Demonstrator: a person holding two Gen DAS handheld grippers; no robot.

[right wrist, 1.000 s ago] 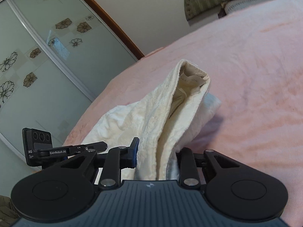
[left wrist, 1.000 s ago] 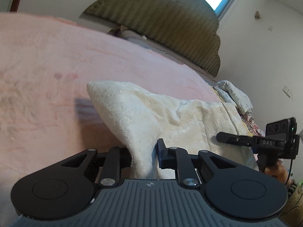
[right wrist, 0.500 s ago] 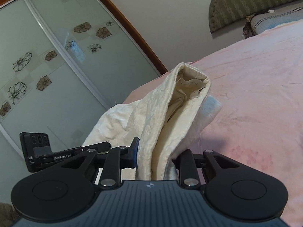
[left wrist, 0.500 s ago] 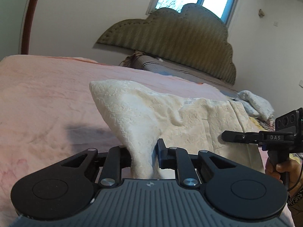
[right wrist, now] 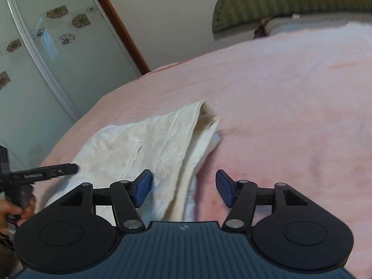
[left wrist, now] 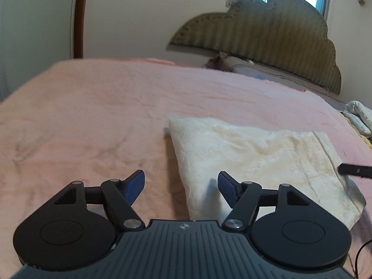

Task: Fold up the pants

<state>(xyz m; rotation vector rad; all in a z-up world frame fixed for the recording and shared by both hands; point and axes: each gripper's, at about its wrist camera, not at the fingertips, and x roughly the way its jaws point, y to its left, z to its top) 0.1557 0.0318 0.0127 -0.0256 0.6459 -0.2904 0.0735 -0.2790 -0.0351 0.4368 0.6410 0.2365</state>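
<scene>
My left gripper [left wrist: 181,183] is opening, pads clear of the cloth; the near left edge of the pants [left wrist: 255,160] lies just under its right-hand pad. The pants lie folded on the pink bed [left wrist: 93,116], long axis running across from one gripper to the other. My right gripper [right wrist: 183,186] is opening too, the cloth's right edge below the gap by its left pad, nothing pinched. Both hands sit about equally near, one at each end, so I judge the next fold starts from either.
</scene>
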